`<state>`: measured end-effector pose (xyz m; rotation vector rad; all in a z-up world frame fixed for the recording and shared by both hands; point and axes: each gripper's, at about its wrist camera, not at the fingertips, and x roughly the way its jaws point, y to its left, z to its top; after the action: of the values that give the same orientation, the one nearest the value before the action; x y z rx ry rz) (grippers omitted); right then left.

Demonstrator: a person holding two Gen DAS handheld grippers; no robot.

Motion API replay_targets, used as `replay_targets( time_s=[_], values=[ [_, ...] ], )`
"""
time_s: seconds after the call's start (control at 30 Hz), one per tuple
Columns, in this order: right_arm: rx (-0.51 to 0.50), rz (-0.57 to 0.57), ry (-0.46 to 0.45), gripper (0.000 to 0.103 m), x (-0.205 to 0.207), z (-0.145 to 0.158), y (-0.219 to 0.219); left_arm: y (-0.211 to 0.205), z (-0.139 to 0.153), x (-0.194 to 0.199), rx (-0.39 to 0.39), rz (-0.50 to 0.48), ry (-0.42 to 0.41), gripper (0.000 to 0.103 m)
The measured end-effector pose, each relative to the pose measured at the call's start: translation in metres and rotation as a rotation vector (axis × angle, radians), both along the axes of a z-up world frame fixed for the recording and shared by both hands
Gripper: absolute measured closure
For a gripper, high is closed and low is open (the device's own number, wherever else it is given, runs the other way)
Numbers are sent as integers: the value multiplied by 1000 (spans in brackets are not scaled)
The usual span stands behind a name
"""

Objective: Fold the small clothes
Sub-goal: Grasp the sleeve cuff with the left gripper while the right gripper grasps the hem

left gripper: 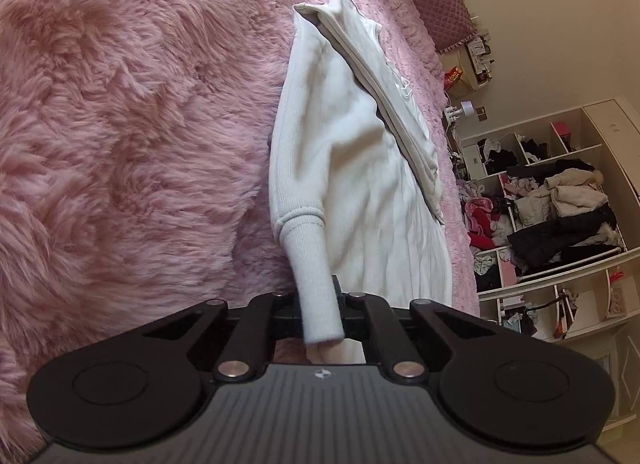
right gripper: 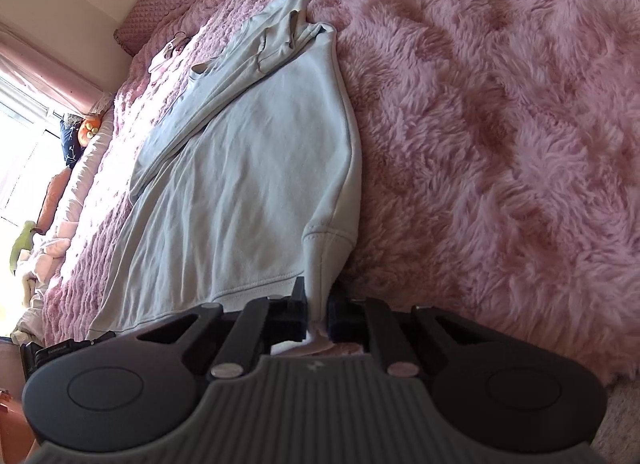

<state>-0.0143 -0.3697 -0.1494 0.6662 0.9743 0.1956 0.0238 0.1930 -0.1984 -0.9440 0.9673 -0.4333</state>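
White sweater (left gripper: 352, 167) lies stretched out on a fluffy pink blanket (left gripper: 120, 123) covering a bed, running from the bottom centre of both wrist views toward the upper middle of the frame.

In the left wrist view, our left gripper (left gripper: 320, 318) is clamped on the ribbed cuff (left gripper: 316, 296) of one sleeve, which rises from the bottom centre of the frame. In the right wrist view, our right gripper (right gripper: 318, 314) is pinched closed on a corner of the sweater's bottom hem (right gripper: 320, 264), also at the bottom centre.

We judge the folding to be at an early stage. One sleeve (left gripper: 384, 103) already lies diagonally across the body, seen right of centre in the left view. The sleeve we hold is not yet laid flat, and the body itself looks unfolded, so the crosswise folds remain to be done.

The fingertips of both grippers are partly hidden by fabric, so we cannot see how much cloth each one holds. The near hem edge is cut off behind the gripper bodies. The neckline at the far end is small and distorted, and hard to make out. Cluttered shelves (left gripper: 560, 203) fill the right edge of the left view.
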Motion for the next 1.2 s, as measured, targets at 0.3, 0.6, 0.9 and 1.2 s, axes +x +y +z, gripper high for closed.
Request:
replay_targets(
  time_s=[0.3,0.6,0.9,1.2],
  values=[
    [53,29,-80,100,4,38,4,0,17,2,-84,15,-41,99],
    [171,-62,-141,100,40,52,-5,4,34,33,-218,35,-97,99],
    [225,-155,-260,101,133,85,-26,15,60,132,-260,72,-232,99],
    [182,-186,-290,101,277,93,-20,8,81,249,-211,87,-306,99]
  ],
)
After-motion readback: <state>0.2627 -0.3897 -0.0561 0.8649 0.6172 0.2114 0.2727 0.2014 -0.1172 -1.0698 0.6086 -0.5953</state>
